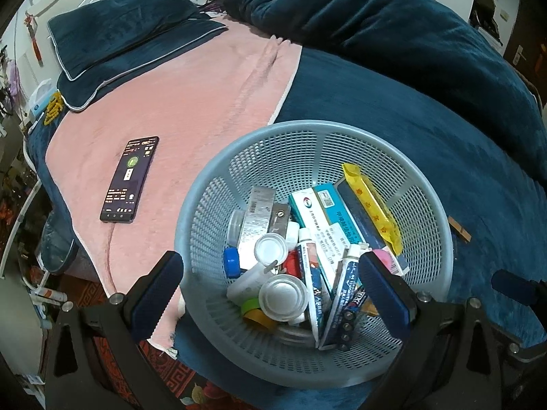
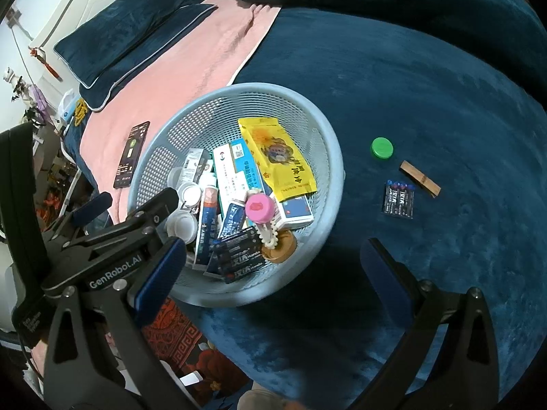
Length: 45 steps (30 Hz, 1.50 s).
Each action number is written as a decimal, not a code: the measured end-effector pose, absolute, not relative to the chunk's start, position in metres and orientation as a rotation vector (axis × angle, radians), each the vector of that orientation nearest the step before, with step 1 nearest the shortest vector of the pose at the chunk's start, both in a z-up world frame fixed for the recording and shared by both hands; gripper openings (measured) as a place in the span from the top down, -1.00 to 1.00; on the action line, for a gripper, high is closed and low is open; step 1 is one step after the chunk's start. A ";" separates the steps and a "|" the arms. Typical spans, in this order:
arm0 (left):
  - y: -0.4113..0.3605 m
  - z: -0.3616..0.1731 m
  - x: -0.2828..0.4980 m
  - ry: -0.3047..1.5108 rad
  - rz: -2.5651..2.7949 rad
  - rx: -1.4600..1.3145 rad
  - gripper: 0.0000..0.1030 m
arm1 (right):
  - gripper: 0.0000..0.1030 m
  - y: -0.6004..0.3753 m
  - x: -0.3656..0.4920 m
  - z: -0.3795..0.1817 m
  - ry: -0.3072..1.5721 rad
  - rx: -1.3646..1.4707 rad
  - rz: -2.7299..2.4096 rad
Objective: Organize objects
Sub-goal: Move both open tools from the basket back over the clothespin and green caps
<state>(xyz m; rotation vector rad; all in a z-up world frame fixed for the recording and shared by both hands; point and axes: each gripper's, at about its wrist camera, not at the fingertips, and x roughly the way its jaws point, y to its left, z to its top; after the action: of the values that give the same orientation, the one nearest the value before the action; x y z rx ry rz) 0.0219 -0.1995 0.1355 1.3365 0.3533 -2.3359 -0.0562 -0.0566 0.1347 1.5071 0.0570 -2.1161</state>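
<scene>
A plush teal blanket [image 2: 427, 78] covers the bed. On it sits a round perforated plastic basket [image 2: 328, 157] of tubes and boxes. Beside it lie a battery pack [image 2: 399, 199], a wooden clip [image 2: 419, 178] and a green cap [image 2: 382, 148]. Left gripper [image 1: 270, 275], marked "GenRobot.AI", and right gripper [image 2: 273, 273] gape wide, empty.

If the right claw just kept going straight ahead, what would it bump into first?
Probably just the blue blanket. The open right claw points past the basket rim; depth is hard to judge.
</scene>
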 end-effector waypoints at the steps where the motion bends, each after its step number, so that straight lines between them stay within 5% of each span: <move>1: -0.198 0.135 0.021 0.351 -2.337 1.339 -0.99 | -0.99 -0.056 -0.057 0.134 0.055 1.508 -2.116; 36: -0.126 0.132 -0.047 0.262 -2.504 1.428 -0.99 | -0.97 0.065 -0.146 0.081 -0.125 1.713 -2.303; 45: -0.121 0.134 -0.055 0.217 -2.555 1.406 -0.99 | -0.37 0.051 -0.172 0.044 0.007 1.694 -2.246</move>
<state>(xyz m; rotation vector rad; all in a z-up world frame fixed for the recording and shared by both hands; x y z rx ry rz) -0.0550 -0.1212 0.1336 1.4064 0.2169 -2.5552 -0.1722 0.0507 0.0438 1.6937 0.0065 -2.2461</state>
